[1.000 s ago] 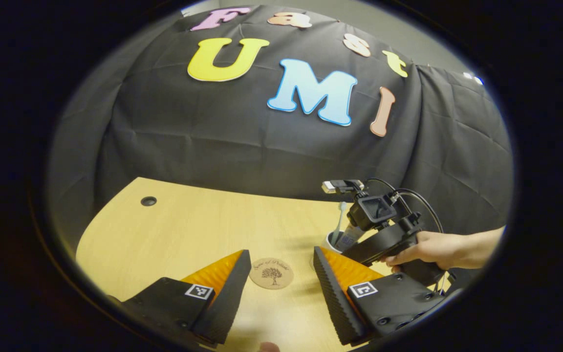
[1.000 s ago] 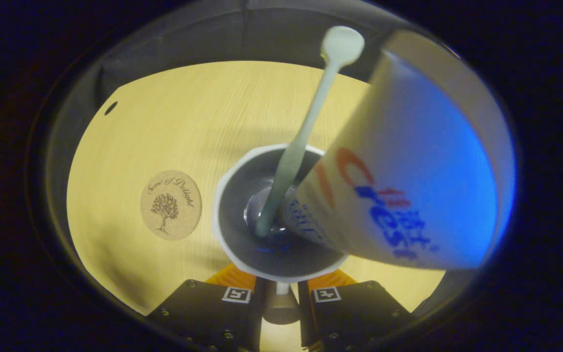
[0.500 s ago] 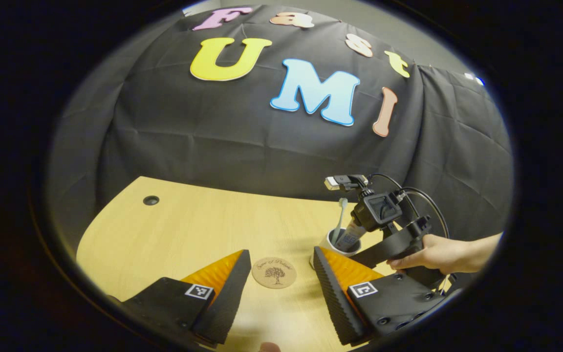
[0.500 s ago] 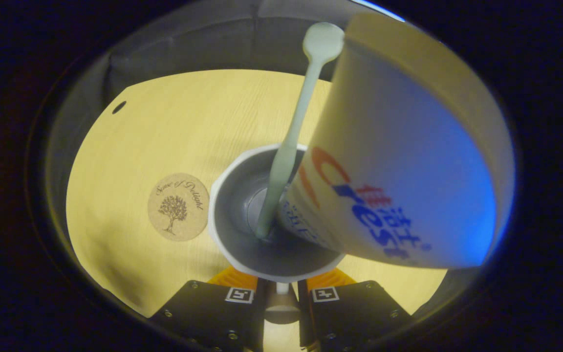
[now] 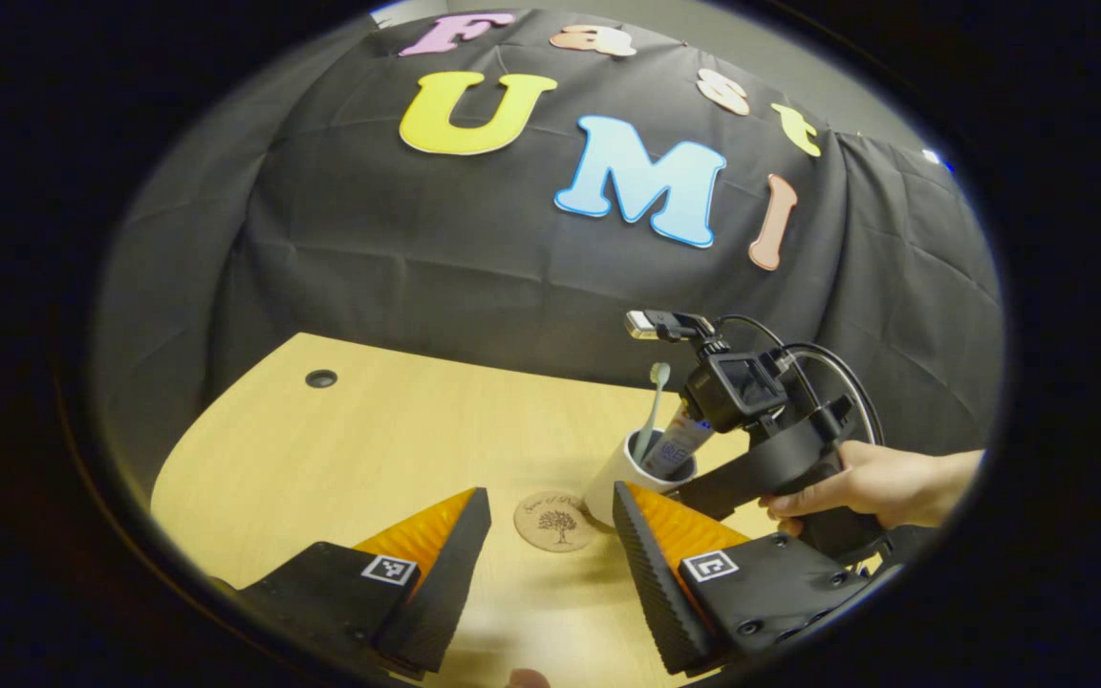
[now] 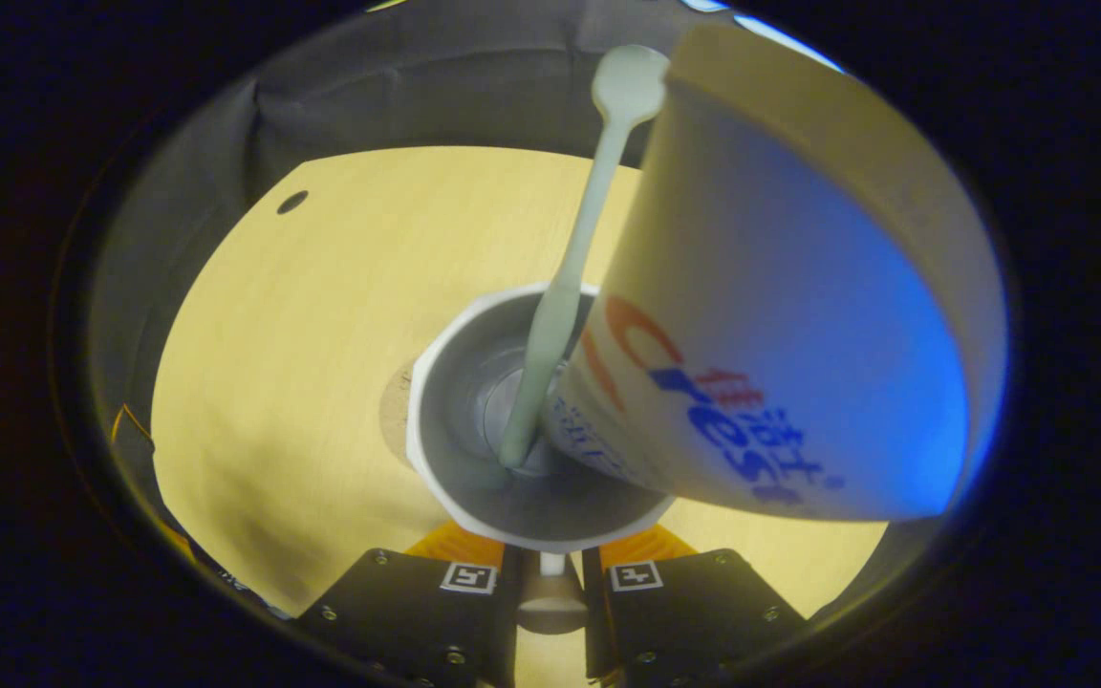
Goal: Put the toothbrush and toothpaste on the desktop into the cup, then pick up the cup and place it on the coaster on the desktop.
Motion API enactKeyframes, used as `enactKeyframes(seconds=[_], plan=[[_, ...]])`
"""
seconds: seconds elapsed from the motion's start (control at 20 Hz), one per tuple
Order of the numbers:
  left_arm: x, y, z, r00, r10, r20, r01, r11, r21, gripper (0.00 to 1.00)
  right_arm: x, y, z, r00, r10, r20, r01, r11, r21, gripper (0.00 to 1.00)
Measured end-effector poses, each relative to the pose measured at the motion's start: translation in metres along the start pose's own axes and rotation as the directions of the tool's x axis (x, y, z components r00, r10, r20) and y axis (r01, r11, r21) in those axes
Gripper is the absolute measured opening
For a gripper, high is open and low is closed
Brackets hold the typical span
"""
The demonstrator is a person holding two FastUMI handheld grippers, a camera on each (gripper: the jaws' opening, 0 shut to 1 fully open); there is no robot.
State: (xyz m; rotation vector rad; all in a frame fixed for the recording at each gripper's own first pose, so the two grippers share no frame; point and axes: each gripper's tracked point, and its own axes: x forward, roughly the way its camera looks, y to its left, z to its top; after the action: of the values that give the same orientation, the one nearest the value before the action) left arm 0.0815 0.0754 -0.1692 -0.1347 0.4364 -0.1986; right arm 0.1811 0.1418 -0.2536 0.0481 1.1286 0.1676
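Right gripper [image 6: 549, 559]: fingers drawn close together on the near wall of the white cup [image 6: 474, 478], clamped on its rim. The cup sits directly ahead of the camera, mouth open toward it. Inside stand the pale green toothbrush [image 6: 565, 277], head up and leaning to the far side, and the toothpaste [image 6: 780, 315] tube, leaning right and looming large over the rim. The coaster [image 6: 396, 406] peeks out as a thin sliver from behind the cup's left edge; whether the cup touches it, cannot tell.

Left gripper [image 5: 550, 554]: fingers spread wide apart, holding nothing, hovering over the near part of the wooden desktop [image 5: 369, 449]. Between its fingers, farther off, lies the round cork coaster [image 5: 556, 521]. Just to the right of it is the cup [image 5: 615, 476], with toothbrush [image 5: 652, 411] and toothpaste [image 5: 677, 447] sticking up. A hand [image 5: 861, 483] holds the right gripper's black body at the right. A small dark hole [image 5: 321, 378] marks the desktop's far left.
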Motion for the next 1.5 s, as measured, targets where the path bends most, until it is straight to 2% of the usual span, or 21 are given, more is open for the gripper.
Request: enactKeyframes(seconds=[0.4,0.75,1.05,1.1,1.15,1.2,1.3,1.35,1.4,1.45,1.5], plan=[[-0.017,0.032,-0.002,0.997,0.075,0.007,-0.075,0.997,-0.029,0.85,0.012,0.039,0.005,0.996,0.068,-0.051,-0.070,0.996,-0.048,0.28],[-0.020,0.047,-0.003,0.995,0.100,0.003,-0.100,0.993,-0.055,0.85,0.014,0.038,0.003,0.996,0.045,-0.078,-0.051,0.995,-0.087,0.28],[-0.017,0.048,-0.002,0.995,0.096,0.004,-0.095,0.994,-0.060,0.86,0.010,0.033,0.003,0.997,0.025,-0.080,-0.032,0.996,-0.089,0.33],[-0.017,0.048,-0.002,0.995,0.096,0.004,-0.096,0.994,-0.062,0.86,0.007,0.032,0.005,0.997,0.021,-0.073,-0.028,0.995,-0.093,0.34],[-0.017,0.047,-0.003,0.995,0.097,0.005,-0.096,0.993,-0.063,0.86,0.004,0.031,0.006,0.998,0.024,-0.063,-0.030,0.995,-0.095,0.48],[-0.019,0.048,-0.003,0.995,0.099,0.005,-0.098,0.993,-0.065,0.85,0.001,0.030,0.008,0.998,0.024,-0.049,-0.029,0.995,-0.099,0.55],[-0.016,0.047,-0.003,0.994,0.105,0.006,-0.104,0.992,-0.065,0.86,-0.010,0.030,0.013,0.999,0.037,-0.007,-0.038,0.994,-0.101,0.52],[-0.015,0.048,-0.002,0.994,0.110,0.008,-0.110,0.992,-0.063,0.86,-0.016,0.031,0.016,0.998,0.053,0.023,-0.050,0.993,-0.104,0.60],[-0.014,0.048,0.000,0.993,0.115,0.013,-0.114,0.992,-0.060,0.86,-0.024,0.029,0.019,0.997,0.054,0.052,-0.048,0.993,-0.106,0.74],[-0.012,0.047,0.001,0.993,0.121,0.017,-0.120,0.991,-0.055,0.85,-0.034,0.028,0.022,0.994,0.061,0.088,-0.052,0.993,-0.102,0.78],[-0.010,0.046,0.002,0.992,0.123,0.022,-0.122,0.991,-0.050,0.86,-0.045,0.027,0.025,0.990,0.070,0.120,-0.059,0.994,-0.092,0.77]])
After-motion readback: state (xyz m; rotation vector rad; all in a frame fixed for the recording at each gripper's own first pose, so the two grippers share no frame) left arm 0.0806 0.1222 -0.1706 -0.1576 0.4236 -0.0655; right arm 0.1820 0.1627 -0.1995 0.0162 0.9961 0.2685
